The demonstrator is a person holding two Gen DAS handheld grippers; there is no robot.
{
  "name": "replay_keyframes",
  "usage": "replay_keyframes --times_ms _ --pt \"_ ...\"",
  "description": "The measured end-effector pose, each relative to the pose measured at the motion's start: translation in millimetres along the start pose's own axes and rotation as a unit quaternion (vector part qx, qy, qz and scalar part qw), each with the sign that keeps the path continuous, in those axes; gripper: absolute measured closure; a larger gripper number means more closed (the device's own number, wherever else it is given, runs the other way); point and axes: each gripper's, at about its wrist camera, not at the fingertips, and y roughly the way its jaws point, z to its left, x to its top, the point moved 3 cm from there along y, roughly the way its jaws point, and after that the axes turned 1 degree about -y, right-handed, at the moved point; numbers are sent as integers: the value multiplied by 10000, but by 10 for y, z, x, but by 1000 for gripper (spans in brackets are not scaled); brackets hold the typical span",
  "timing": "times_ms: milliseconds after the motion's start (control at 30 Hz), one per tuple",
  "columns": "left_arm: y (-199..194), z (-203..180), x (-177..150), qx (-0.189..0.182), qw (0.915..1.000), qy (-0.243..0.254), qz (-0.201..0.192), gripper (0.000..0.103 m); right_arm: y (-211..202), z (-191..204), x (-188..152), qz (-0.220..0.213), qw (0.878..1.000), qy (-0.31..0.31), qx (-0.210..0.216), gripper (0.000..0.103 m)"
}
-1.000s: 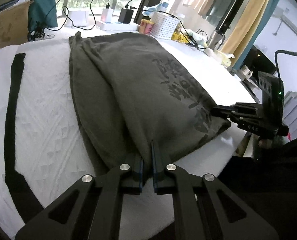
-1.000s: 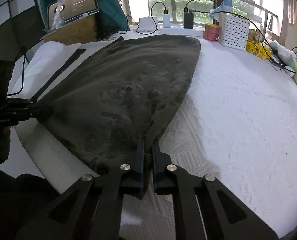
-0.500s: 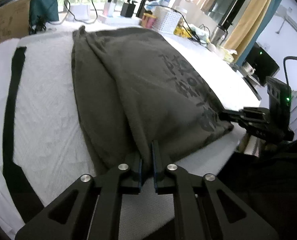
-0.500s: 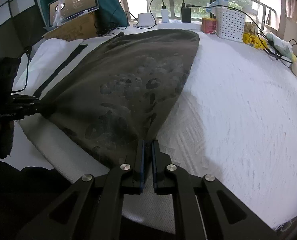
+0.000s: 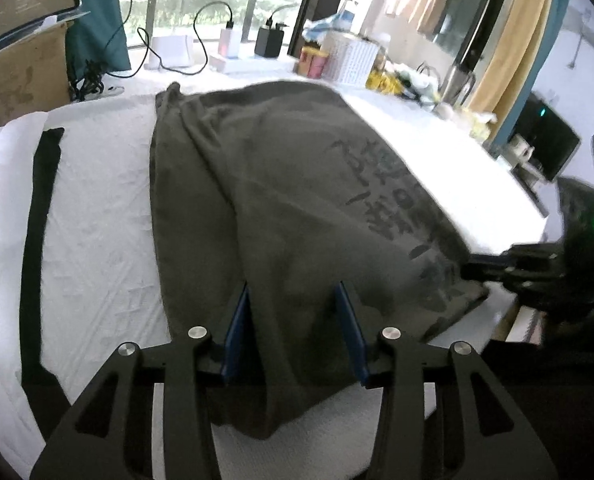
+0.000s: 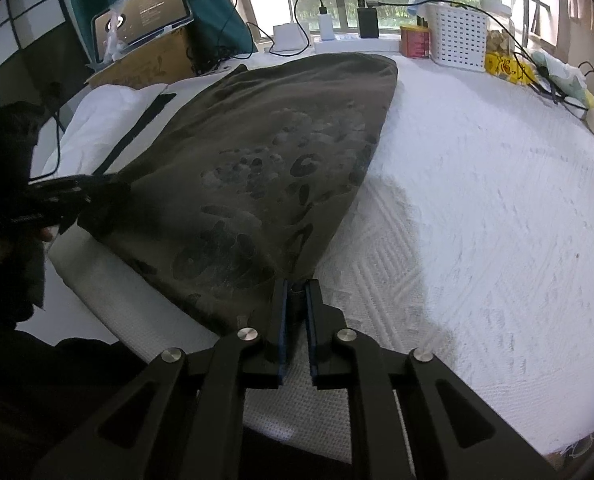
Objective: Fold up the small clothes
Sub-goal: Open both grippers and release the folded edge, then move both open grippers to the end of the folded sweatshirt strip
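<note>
The dark grey garment (image 5: 281, 200) is lying lengthwise on the white-covered bed (image 6: 477, 208), its far end near the white basket (image 6: 459, 36) by the window and its near hem draping over the bed's near edge.

The left gripper (image 5: 293, 320) is letting go: its jaws have just been opening and are now standing well apart, with the near hem passing loosely between the blue pads (image 5: 237, 332), which are no longer pressing on it. The right gripper (image 6: 296, 312), at the hem corner on the side of the bed nearest the basket, has also just been easing open; only a narrow gap is showing, with a bunched bit of cloth in it, and I cannot tell whether the pads are pinching it or merely flanking it.

To do this release well, both grippers probably ought to be opening fully before backing away, so that no fold is dragging along and pulling the hem off the bed. Withdrawing straight back along the fingers, away from the basket, would likely keep the cloth flat. The long wrinkles on the garment's side away from the basket may need smoothing before the next fold.
</note>
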Motion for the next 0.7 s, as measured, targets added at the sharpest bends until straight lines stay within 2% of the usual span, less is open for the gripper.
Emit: replay_keyframes --times_ms 33,100,133,267,567,700 --pt "32 -14 -4 66 9999 52 55 57 -15 4 15 -18 10000 -51 -80 85" --pt "86 -36 -2 190 9996 176 113 57 -57 26 53 -129 9995 -192 -199 62" --pt "94 -46 -4 224 9994 239 143 57 -72 25 74 -169 9994 -228 -214 58" --pt "87 -57 27 306 9989 274 229 57 -58 -22 151 -173 9992 -274 -223 57" --pt "12 -47 247 443 9990 16 -47 57 25 -220 297 -155 9995 -226 -166 56" --pt "56 -29 365 460 9989 -29 -39 57 73 -309 377 -124 9996 -180 -190 53"
